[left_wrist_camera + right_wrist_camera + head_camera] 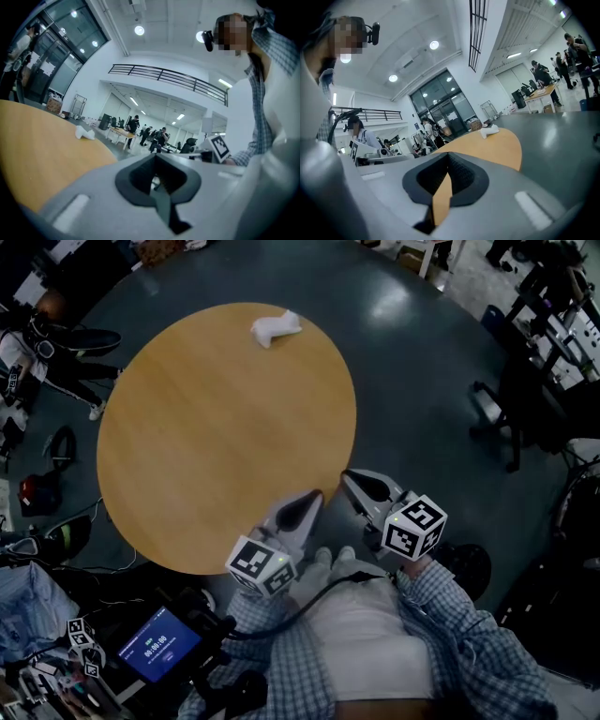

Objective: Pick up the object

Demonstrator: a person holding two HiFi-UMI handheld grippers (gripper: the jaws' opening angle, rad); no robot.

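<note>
A small white object [275, 328] lies on the far side of the round wooden table [216, 446]. It shows small and distant in the left gripper view [85, 133] and in the right gripper view [489, 131]. My left gripper [312, 498] hovers at the table's near right edge, far from the object, with its jaws together and nothing in them [157, 178]. My right gripper [351, 479] is just off the table's edge over the floor, also shut and empty [444, 180]. The two are held close together in front of the person's chest.
A dark chair [511, 418] stands on the grey floor to the right. A tablet with a timer [159, 645] sits near the person at lower left. Bags and shoes [56, 442] lie left of the table. People and desks [140, 129] are far off.
</note>
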